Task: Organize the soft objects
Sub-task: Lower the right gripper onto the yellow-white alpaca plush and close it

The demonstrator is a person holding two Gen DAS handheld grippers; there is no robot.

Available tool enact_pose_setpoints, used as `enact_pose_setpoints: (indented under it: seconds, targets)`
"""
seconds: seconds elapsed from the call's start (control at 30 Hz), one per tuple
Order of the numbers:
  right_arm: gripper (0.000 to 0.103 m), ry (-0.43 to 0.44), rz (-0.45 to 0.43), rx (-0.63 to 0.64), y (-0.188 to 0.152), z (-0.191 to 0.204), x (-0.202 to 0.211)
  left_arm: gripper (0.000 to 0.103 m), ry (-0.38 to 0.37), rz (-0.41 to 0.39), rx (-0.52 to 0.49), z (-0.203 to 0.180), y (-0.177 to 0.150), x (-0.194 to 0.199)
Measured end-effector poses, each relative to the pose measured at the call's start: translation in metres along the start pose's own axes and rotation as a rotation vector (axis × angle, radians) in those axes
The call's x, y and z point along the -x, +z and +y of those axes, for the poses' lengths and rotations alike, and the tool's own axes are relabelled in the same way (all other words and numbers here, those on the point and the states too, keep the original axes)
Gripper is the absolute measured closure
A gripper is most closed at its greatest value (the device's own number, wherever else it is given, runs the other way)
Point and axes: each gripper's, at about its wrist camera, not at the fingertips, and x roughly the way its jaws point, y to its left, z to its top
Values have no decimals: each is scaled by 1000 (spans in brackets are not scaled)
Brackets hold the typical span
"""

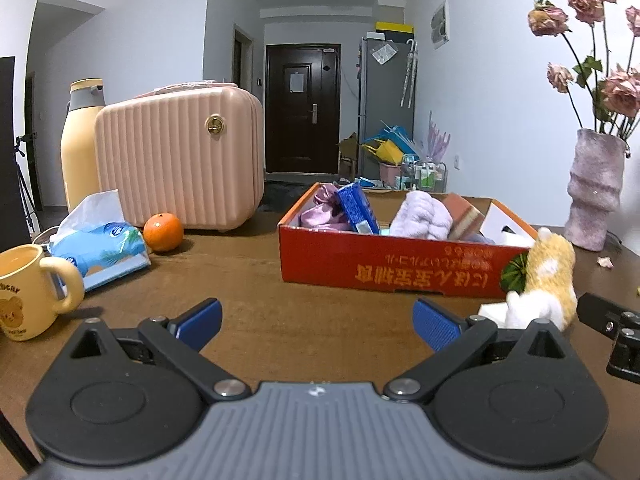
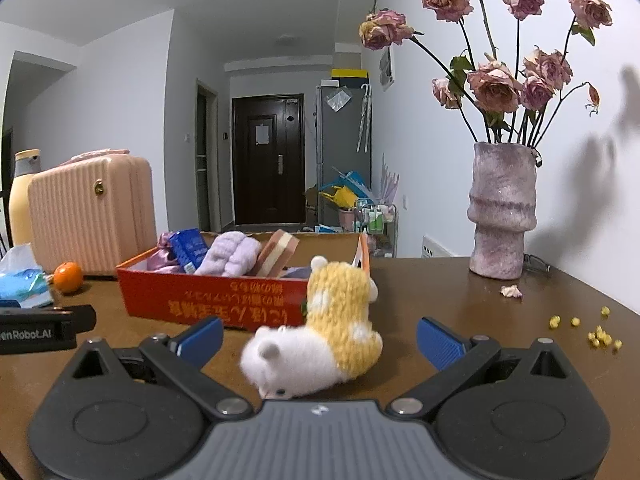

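A yellow and white plush toy lies on the brown table between the wide-apart fingers of my right gripper, which is open and not touching it. The same plush toy shows at the right in the left wrist view, in front of the red cardboard box. The box holds a lilac towel, a pink cloth, a blue carton and a sponge. My left gripper is open over bare table, left of the toy.
A pink case, a yellow bottle, an orange, a tissue pack and a yellow mug stand at the left. A vase of dried roses stands at the back right, with yellow crumbs nearby.
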Motion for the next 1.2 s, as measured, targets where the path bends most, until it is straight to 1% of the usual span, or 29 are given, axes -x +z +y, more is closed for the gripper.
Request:
enact_pose_setpoints:
  seconds: [0.13, 0.27, 0.6, 0.8, 0.9, 1.2]
  targets:
    - [0, 3, 13, -1, -5, 0, 10, 0, -9, 4, -4, 1, -4, 8]
    - [0, -6, 25, -4, -7, 0, 12, 0, -18, 10, 1, 3, -6, 10]
    - [0, 9, 66, -6, -8, -1, -1, 0, -73, 43, -7, 0, -6, 1]
    - [0, 5, 75, 1, -5, -3, -17, 0, -87, 38, -53, -7, -4, -9]
    - [0, 8, 90, 0, -4, -4, -29, 0, -93, 39, -63, -9, -2, -16]
    - [0, -21, 89, -34, 5, -15, -62, 0, -106, 42, -92, -14, 3, -38]
